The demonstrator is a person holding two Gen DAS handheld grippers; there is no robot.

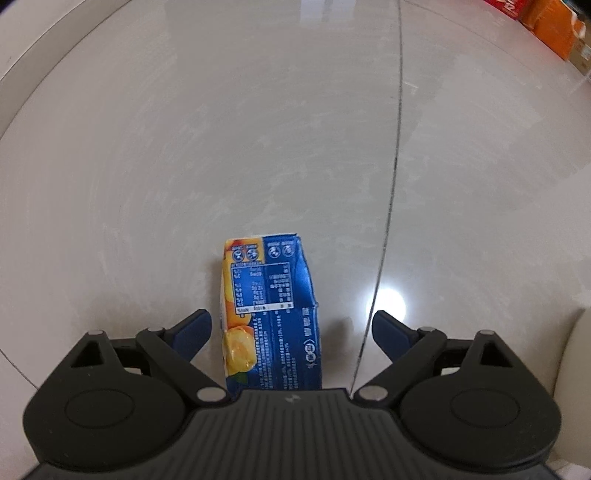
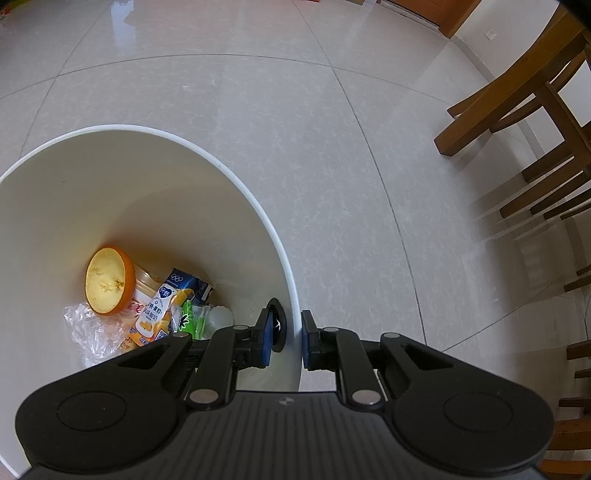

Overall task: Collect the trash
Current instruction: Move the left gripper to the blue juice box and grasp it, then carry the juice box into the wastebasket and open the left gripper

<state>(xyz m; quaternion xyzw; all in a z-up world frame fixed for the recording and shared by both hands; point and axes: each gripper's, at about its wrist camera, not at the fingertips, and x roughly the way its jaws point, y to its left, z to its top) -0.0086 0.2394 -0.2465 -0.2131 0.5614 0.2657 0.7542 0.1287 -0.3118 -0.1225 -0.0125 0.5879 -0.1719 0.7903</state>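
A blue and yellow drink carton (image 1: 271,314) lies flat on the pale tiled floor. My left gripper (image 1: 291,328) is open around it, one blue pad on each side with a gap to both. In the right wrist view a white bin (image 2: 155,144) stands on the floor, and my right gripper (image 2: 286,339) is shut on the bin's rim, one pad inside the wall and one outside. Inside the bin lie an orange half (image 2: 107,282), a blue carton (image 2: 173,302), a yellowish cup, green scraps and clear plastic (image 2: 88,328).
Wooden chair legs (image 2: 517,122) stand on the floor at the right of the right wrist view. Orange and red boxes (image 1: 550,26) sit at the far upper right of the left wrist view. A dark tile joint (image 1: 391,206) runs just right of the carton.
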